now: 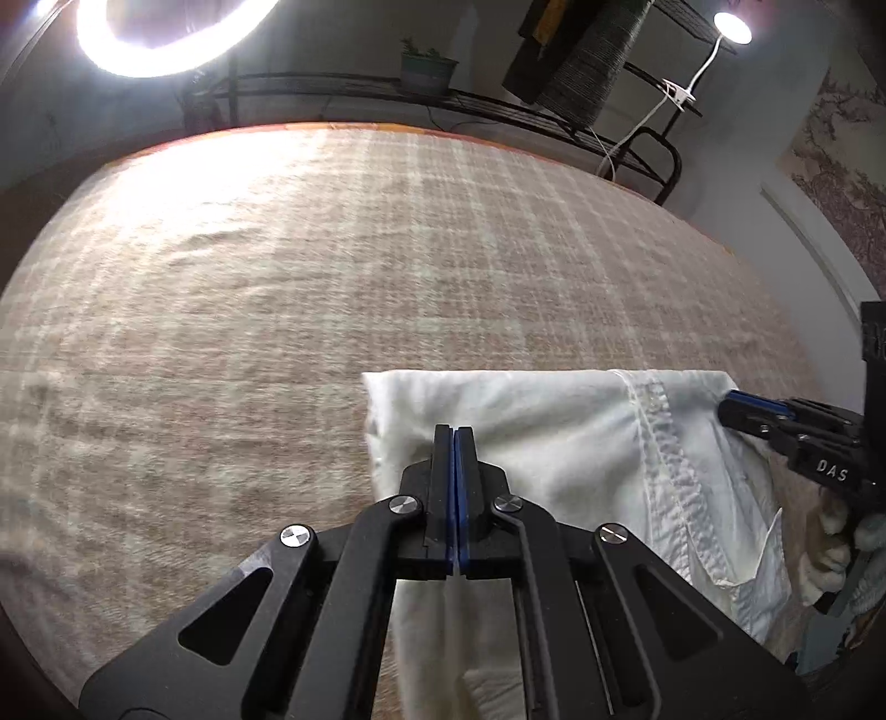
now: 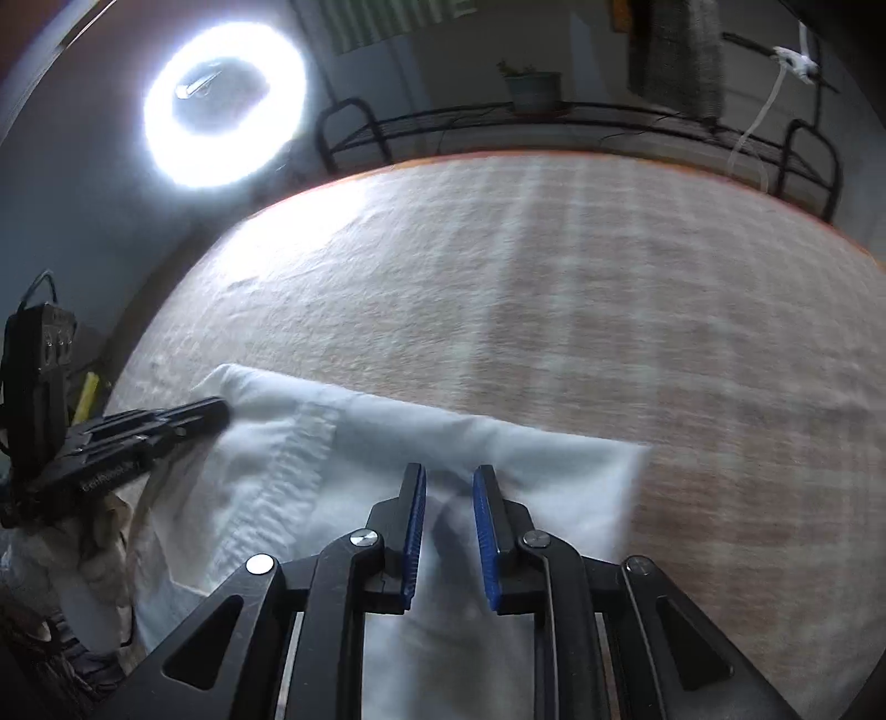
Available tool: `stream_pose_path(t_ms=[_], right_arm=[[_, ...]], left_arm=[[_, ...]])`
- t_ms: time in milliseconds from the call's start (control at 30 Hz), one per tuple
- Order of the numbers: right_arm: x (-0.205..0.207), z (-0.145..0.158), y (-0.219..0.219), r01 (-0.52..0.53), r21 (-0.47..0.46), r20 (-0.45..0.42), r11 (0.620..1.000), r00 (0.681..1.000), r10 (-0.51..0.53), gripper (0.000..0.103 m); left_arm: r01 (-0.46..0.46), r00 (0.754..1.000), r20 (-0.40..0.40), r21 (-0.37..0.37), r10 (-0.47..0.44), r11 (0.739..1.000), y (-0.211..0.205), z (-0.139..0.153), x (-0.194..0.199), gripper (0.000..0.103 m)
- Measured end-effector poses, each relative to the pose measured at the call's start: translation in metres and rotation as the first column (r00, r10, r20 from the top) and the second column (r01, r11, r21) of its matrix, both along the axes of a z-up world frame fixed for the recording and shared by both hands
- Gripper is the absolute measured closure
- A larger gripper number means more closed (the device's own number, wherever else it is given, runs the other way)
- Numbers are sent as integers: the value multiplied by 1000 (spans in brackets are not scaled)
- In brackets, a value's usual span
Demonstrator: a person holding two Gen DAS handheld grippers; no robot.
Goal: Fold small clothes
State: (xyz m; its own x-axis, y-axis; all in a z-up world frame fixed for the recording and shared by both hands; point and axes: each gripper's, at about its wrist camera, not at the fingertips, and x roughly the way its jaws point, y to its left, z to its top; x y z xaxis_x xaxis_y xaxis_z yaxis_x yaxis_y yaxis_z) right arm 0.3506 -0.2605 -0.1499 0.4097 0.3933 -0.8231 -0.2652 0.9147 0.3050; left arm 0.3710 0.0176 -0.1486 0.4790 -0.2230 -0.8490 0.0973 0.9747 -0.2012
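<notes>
A white garment (image 1: 554, 443) lies folded on the plaid blanket (image 1: 277, 310), its far edge straight and a stitched seam (image 1: 664, 443) running down its right part. My left gripper (image 1: 454, 429) is shut, its tips over the cloth just inside the far edge. No cloth shows between its pads. In the right wrist view the same gripper (image 2: 219, 412) sits at the garment's (image 2: 343, 476) left far corner. My right gripper (image 2: 448, 471) stands over the cloth near its right edge, with a gap between the blue pads (image 2: 415, 515) and nothing pinched. It also appears as the right gripper (image 1: 726, 407) at the garment's right corner.
A bright ring light (image 2: 221, 105) stands at the back left. Behind the blanket's far edge runs a black metal rack (image 1: 498, 111) with a potted plant (image 1: 427, 69), hanging dark clothes (image 1: 581, 61) and a clip lamp (image 1: 731, 27). A gloved hand (image 1: 830, 554) holds the right gripper.
</notes>
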Motion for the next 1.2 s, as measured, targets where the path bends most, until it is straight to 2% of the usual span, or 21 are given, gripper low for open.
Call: stream_pose_path(t_ms=[67,167,267,333,467,667,833,900,967,1000,1033,1100,1200], right_arm=[[-6,7,-12,17,-32,13,999,1000,-17,84],[-23,21,-34,52,17,23,999,998,-52,82],[-46,35,-39,13,68,27,998,1000,-15,82],[-63,38,-37,-19,81,22,997,1000,17,82],[-90,20,-31,-37,62,-33,997,999,39,82],[-120,-8,-45,-60,55,-113,997,991,66,82],[-133,-12,-68,-59,65,-146,996,987,68,81],[-137,-6,-78,-50,70,-126,996,990,59,79],[-135,2,-89,-23,111,-98,994,995,34,68],[-135,5,-96,-1,132,-87,991,996,13,64],[-130,8,-100,22,156,-81,987,997,-9,59],[-124,7,-107,59,201,-81,978,996,-43,52],[-113,-2,-114,106,284,-118,953,990,-75,52]], left_arm=[[-21,1000,14,-8,21,1000,7,11,-5,101],[-6,999,32,-39,7,999,11,26,-16,101],[37,999,11,-83,-36,996,8,28,-28,101],[56,998,-5,-62,-56,996,6,21,-34,101],[63,997,-39,-25,-64,998,6,3,-45,101],[105,994,-17,55,-104,993,6,5,-65,101],[50,997,-58,31,-48,998,27,1,-79,100],[-3,997,-73,-18,2,1000,41,5,-83,100],[-61,995,-88,-107,52,992,56,11,-88,99],[-78,993,-94,-144,65,986,61,12,-88,91],[-95,992,-105,-192,76,977,67,13,-87,73],[-121,987,-133,-276,87,953,73,11,-83,59],[-186,968,-234,-401,96,897,81,-5,-77,59]])
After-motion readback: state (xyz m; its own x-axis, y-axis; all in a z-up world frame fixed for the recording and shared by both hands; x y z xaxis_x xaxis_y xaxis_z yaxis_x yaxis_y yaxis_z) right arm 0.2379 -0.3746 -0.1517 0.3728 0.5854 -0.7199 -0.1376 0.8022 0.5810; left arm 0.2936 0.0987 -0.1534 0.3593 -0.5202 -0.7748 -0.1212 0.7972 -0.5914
